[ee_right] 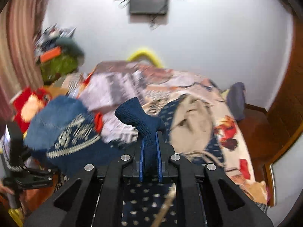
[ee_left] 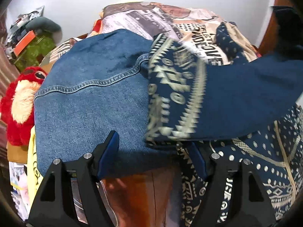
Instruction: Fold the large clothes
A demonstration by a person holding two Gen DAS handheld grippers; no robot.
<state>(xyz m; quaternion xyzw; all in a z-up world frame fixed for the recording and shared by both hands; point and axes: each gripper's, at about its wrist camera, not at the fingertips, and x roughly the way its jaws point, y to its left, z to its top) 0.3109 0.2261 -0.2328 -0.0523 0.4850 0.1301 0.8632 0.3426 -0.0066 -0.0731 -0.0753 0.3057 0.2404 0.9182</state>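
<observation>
A folded blue denim garment (ee_left: 90,98) lies on the bed. A navy knitted garment with a cream pattern (ee_left: 217,104) hangs across its right side, lifted and blurred. My left gripper (ee_left: 153,149) is open over the near edge of the denim. Its left pad (ee_left: 108,151) rests above the denim, and the patterned cloth partly covers its right pad (ee_left: 197,158). In the right wrist view my right gripper (ee_right: 150,134) is shut on a bunched ribbed edge of the navy garment (ee_right: 140,117), which sticks up between the pads. The denim (ee_right: 56,117) shows at the left.
A printed bedcover (ee_left: 151,17) spreads behind the clothes. A red plush toy (ee_left: 17,104) and a green one (ee_left: 37,51) sit at the left by a striped curtain (ee_right: 17,47). Brown wooden bed frame (ee_left: 136,194) runs below my left gripper; wood panelling (ee_right: 280,117) stands at right.
</observation>
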